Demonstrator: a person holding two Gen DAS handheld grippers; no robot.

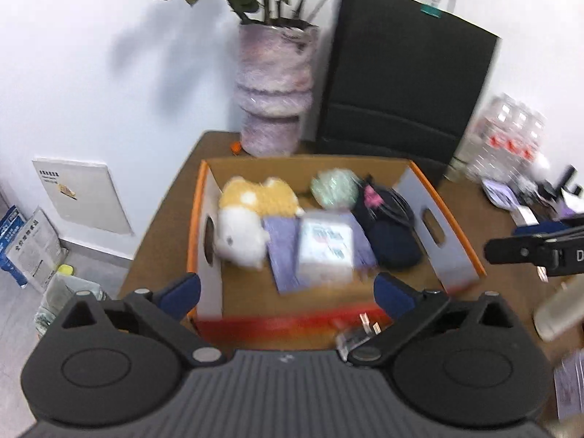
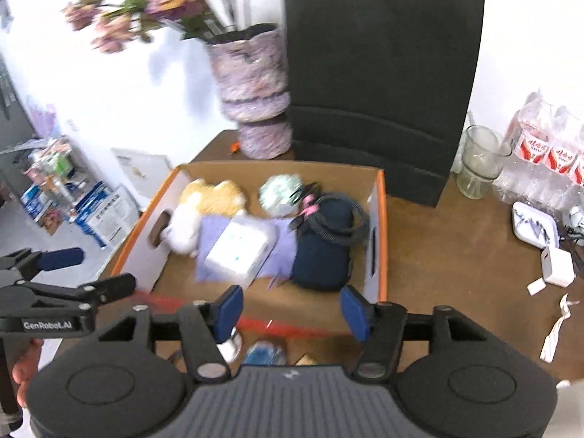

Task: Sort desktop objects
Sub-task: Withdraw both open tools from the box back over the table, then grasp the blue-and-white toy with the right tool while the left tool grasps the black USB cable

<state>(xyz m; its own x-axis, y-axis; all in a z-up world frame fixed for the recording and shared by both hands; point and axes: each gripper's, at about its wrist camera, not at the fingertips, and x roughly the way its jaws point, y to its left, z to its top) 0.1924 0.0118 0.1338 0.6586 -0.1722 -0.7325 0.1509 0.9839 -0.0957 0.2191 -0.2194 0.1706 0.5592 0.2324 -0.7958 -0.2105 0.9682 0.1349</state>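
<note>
An open cardboard box [image 1: 456,241] [image 2: 381,226] with orange rim sits on the brown desk. Inside lie a white and yellow plush toy [image 1: 242,233] [image 2: 186,228], a white packet [image 1: 325,246] [image 2: 241,250] on a purple cloth [image 1: 283,255] [image 2: 281,248], a green round item [image 1: 334,188] [image 2: 279,189] and a dark blue pouch [image 1: 392,244] [image 2: 323,255]. My left gripper [image 1: 288,292] is open and empty above the box's near edge. My right gripper [image 2: 292,310] is open and empty over the near edge too. The left gripper also shows in the right wrist view [image 2: 91,273].
A purple vase [image 1: 273,91] [image 2: 255,98] with flowers and a black board [image 1: 401,73] [image 2: 376,91] stand behind the box. A glass [image 2: 478,160], water bottles [image 2: 547,146], a white charger [image 2: 556,266] and small items lie at the right. Small objects [image 2: 262,352] lie before the box.
</note>
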